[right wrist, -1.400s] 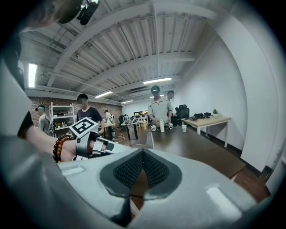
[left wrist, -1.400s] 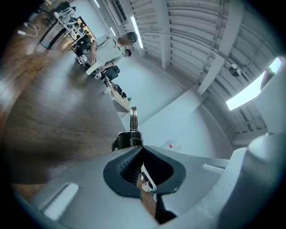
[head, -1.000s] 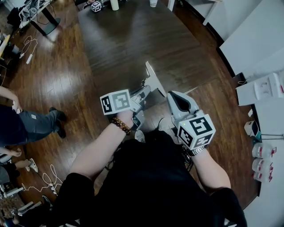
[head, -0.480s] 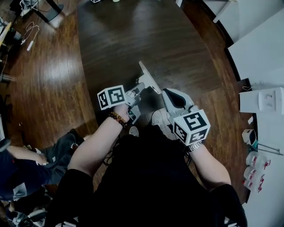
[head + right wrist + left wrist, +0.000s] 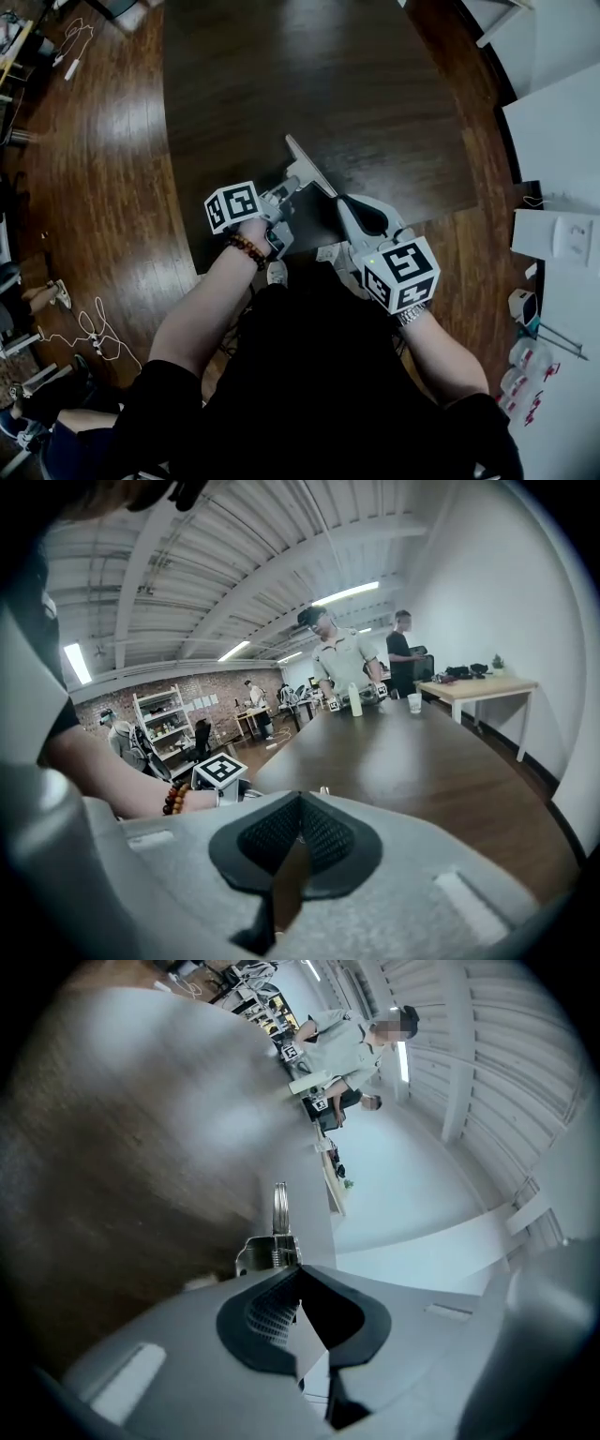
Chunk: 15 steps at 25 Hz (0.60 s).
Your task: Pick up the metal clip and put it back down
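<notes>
The left gripper point(image 5: 298, 1269) had its jaws drawn together on the metal clip point(image 5: 272, 1252), which was pinched at their very tips. The clip's spring showed just past the dark ribbed pads point(image 5: 267, 1312), and its wire loop point(image 5: 279, 1206) stood up beyond them. In the head view this gripper lay over the near end of the dark wooden table point(image 5: 309, 75), rolled onto its side. Whether the clip touched the tabletop could not be told. The right gripper point(image 5: 298, 799) sat just beside it, pointing along the table. Its jaws were closed with nothing between them, leaving only a thin slit between the pads. The right gripper view also caught the left gripper's marker cube point(image 5: 220, 771) and a beaded bracelet point(image 5: 173, 799) on the person's left wrist. At the table's far end stood a white bottle point(image 5: 354, 705) and a small cup point(image 5: 414, 702), with a bystander point(image 5: 342, 667) behind them. Glossy wooden floor point(image 5: 103, 187) spread to the left of the table.
</notes>
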{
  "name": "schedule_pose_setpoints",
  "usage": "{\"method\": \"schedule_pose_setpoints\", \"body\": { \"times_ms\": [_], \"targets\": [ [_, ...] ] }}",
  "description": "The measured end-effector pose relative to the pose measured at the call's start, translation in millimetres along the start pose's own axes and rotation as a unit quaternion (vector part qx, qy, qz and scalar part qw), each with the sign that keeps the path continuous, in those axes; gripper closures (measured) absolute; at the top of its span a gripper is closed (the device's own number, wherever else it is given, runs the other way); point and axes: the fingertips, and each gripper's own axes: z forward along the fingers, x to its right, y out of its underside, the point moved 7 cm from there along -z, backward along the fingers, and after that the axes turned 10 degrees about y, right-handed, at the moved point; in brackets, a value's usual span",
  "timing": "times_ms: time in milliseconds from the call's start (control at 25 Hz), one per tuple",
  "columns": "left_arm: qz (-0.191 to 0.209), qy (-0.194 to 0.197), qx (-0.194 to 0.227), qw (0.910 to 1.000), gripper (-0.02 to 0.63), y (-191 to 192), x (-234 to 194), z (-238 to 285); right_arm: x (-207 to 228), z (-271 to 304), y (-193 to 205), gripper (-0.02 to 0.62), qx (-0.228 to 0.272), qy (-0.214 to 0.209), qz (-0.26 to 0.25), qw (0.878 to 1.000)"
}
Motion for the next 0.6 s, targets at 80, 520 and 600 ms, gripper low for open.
{"method": "schedule_pose_setpoints", "body": {
  "times_ms": [80,520,600],
  "targets": [
    [-0.015,-0.003,0.002,0.9999,0.581,1,-4,2,4,3,3,0.603,-0.007,-0.005,0.002,1.000],
    [-0.070,0.001,0.025,0.9972,0.581,1,-21,-1,3,9,4,0.604,-0.010,-0.017,0.002,1.000],
    [-0.068,0.001,0.027,0.9973,0.549,0,-21,-3,1,9,3,0.604,-0.008,-0.015,0.004,1.000]
  ]
}}
